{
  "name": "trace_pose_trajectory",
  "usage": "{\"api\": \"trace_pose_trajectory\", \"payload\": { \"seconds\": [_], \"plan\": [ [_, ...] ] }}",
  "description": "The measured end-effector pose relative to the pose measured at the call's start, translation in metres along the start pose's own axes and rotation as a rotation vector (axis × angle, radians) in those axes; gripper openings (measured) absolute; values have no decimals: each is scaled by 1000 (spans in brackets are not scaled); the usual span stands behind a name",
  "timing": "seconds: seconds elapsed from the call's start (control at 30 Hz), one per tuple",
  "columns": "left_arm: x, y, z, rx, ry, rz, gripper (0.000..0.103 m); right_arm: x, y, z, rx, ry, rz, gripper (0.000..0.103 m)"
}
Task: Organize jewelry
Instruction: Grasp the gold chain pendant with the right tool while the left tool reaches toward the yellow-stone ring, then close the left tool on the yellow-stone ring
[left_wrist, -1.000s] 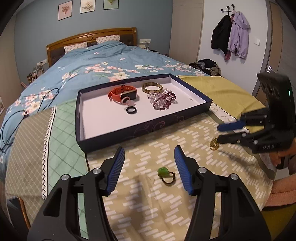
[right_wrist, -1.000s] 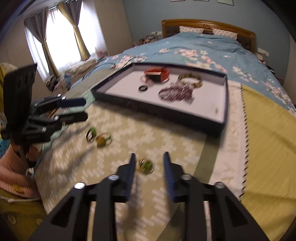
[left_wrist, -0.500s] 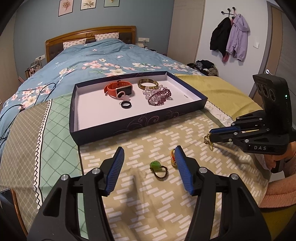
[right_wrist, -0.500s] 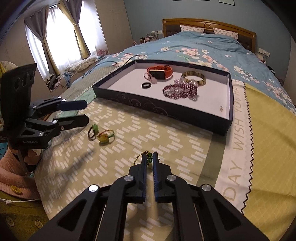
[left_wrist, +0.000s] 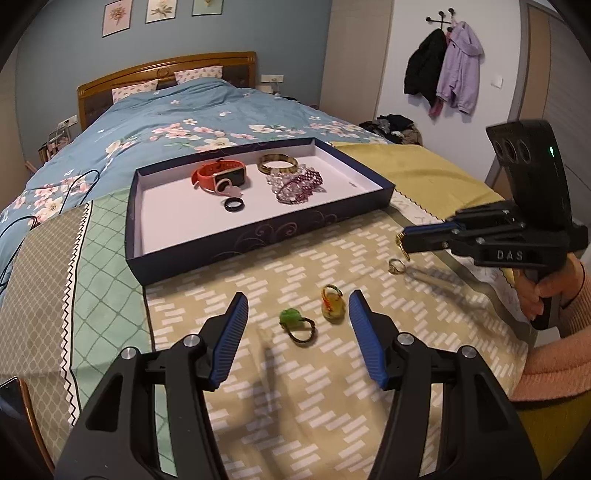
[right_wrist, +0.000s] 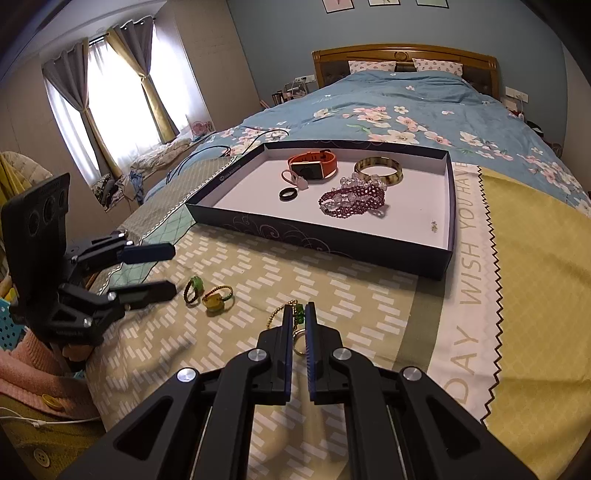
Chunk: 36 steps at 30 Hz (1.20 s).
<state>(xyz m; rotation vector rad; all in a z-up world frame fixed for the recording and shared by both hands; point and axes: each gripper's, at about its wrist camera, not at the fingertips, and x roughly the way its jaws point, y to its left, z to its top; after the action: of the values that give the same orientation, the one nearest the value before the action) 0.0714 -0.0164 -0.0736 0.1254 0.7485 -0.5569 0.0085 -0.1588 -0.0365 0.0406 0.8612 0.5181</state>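
Note:
My right gripper (right_wrist: 298, 309) is shut on a gold ring with a green stone (right_wrist: 277, 313) and holds it just above the patterned cloth; the left wrist view shows it (left_wrist: 401, 246) hanging from the closed tips of that gripper (left_wrist: 405, 240). A second gold ring (left_wrist: 396, 266) lies on the cloth below. My left gripper (left_wrist: 298, 298) is open over a green ring (left_wrist: 295, 325) and a yellow ring (left_wrist: 332, 305), touching neither. The dark blue tray (left_wrist: 258, 240) holds an orange watch (left_wrist: 218, 175), a bangle (left_wrist: 277, 163), a purple bead bracelet (left_wrist: 297, 186) and a black ring (left_wrist: 234, 204).
The tray (right_wrist: 314, 240) sits on the bed beyond both grippers. A black cable (right_wrist: 221, 149) lies on the floral quilt to its left. A person's hand in a pink sleeve (left_wrist: 550, 291) holds the right gripper. Coats (left_wrist: 447, 70) hang on the far wall.
The right gripper's jaws went from open around the gold ring to shut on it and raised it off the cloth. The left gripper stayed open over the green ring.

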Motion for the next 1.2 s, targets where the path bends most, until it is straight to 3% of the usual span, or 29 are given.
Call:
{"api": "trace_pose_trajectory", "payload": {
  "seconds": [0.17, 0.37, 0.77, 1.2],
  "plan": [
    [5, -4, -4, 13, 32, -3, 54, 1, 0, 1, 10, -9, 3, 5],
    [19, -2, -5, 7, 98, 0, 35, 3, 2, 1, 7, -11, 12, 5],
    [29, 7, -6, -29, 139, 17, 24, 8, 4, 1, 11, -9, 27, 5],
    [26, 11, -5, -54, 122, 45, 23, 9, 2, 1, 17, -12, 23, 5]
  ]
}}
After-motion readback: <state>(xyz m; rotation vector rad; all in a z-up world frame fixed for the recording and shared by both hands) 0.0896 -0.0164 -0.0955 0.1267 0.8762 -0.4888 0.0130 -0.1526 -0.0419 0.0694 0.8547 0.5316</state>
